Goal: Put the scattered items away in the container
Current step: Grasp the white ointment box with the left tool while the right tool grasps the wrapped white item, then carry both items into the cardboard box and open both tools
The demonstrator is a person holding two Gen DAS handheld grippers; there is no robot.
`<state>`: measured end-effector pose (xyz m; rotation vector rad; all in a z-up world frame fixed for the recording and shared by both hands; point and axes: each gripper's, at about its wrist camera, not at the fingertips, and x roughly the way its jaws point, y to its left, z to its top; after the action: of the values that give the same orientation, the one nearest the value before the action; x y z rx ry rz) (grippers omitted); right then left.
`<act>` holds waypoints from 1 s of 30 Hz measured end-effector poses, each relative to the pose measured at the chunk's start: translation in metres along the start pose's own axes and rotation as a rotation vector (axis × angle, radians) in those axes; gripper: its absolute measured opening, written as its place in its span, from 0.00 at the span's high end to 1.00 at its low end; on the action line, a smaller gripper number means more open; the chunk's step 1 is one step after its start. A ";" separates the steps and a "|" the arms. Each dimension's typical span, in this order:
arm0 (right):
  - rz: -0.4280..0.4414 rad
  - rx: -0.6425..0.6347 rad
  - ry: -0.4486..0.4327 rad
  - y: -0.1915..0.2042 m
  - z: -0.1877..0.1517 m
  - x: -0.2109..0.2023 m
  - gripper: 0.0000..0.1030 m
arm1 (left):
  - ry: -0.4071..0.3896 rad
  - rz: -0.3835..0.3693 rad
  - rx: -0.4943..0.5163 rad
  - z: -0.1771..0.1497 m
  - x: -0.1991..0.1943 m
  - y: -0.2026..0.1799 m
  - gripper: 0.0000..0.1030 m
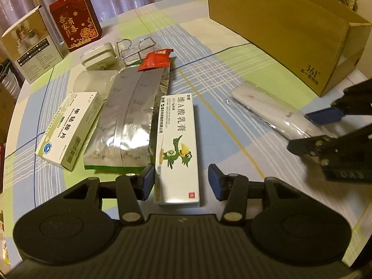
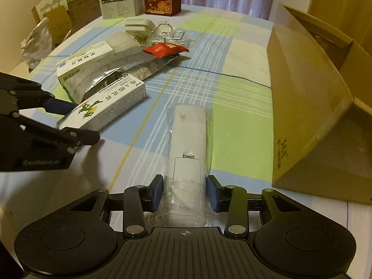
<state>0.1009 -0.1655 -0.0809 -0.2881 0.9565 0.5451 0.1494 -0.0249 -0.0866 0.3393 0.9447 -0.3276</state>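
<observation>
Far left, a green-and-white tablet carton [image 1: 69,130] lies flat beside the crinkled silver foil pouches [image 1: 125,121], a small red sachet [image 1: 156,59] perched on their far end. None of it is packed yet, so most of the job looks ahead. The left gripper [image 1: 181,181] stands wide around the long white ointment box with a green cartoon bird [image 1: 176,146], its pads apart from it. Moving right, the right gripper [image 2: 186,191] brackets the white remote control in a clear plastic bag [image 2: 187,144], jaws close but, I'd say, not yet clamped. Far right waits the tan cardboard box [image 1: 279,34], printed "361°".
</observation>
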 end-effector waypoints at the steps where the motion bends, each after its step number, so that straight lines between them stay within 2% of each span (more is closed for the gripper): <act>1: 0.001 0.004 -0.005 -0.001 -0.001 0.000 0.59 | 0.002 0.000 0.001 0.000 0.001 0.000 0.57; 2: 0.001 0.005 -0.009 -0.001 -0.001 0.000 0.58 | 0.001 0.000 0.001 0.000 0.002 0.000 0.57; 3: 0.003 0.007 -0.012 -0.001 -0.001 0.001 0.52 | -0.001 -0.002 -0.004 -0.001 0.002 0.001 0.57; 5: 0.002 0.013 -0.017 -0.001 0.000 0.003 0.46 | -0.002 -0.003 -0.015 -0.002 0.003 0.002 0.57; 7: 0.005 0.019 -0.017 -0.002 0.001 0.004 0.46 | 0.004 -0.009 -0.033 -0.003 0.002 0.002 0.61; 8: 0.007 0.021 -0.016 -0.003 0.001 0.004 0.46 | 0.008 -0.015 -0.042 -0.003 0.001 0.002 0.67; 15: 0.002 0.064 0.007 -0.006 -0.008 -0.005 0.46 | 0.030 -0.045 -0.057 -0.011 -0.009 -0.008 0.68; 19: -0.003 0.048 -0.009 -0.003 -0.015 -0.008 0.46 | 0.029 -0.038 -0.044 -0.015 -0.012 -0.015 0.67; 20: -0.001 0.053 -0.008 -0.003 -0.014 -0.008 0.46 | 0.031 -0.037 -0.046 -0.015 -0.012 -0.016 0.64; 21: 0.001 0.057 -0.006 -0.004 -0.013 -0.007 0.46 | 0.031 -0.033 -0.048 -0.015 -0.012 -0.015 0.57; 22: 0.002 0.056 -0.004 -0.004 -0.012 -0.007 0.46 | 0.032 -0.028 -0.049 -0.015 -0.012 -0.015 0.56; 25: -0.004 0.035 -0.002 -0.002 -0.011 -0.005 0.47 | 0.031 -0.022 -0.057 -0.015 -0.012 -0.013 0.56; 26: -0.007 0.029 -0.005 -0.002 -0.010 -0.006 0.58 | 0.029 -0.021 -0.060 -0.014 -0.012 -0.012 0.56; 30: -0.003 0.031 0.000 -0.003 -0.009 -0.006 0.60 | 0.022 -0.023 -0.066 -0.012 -0.012 -0.010 0.56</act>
<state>0.0934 -0.1744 -0.0812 -0.2615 0.9633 0.5269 0.1298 -0.0274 -0.0852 0.2718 0.9799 -0.3137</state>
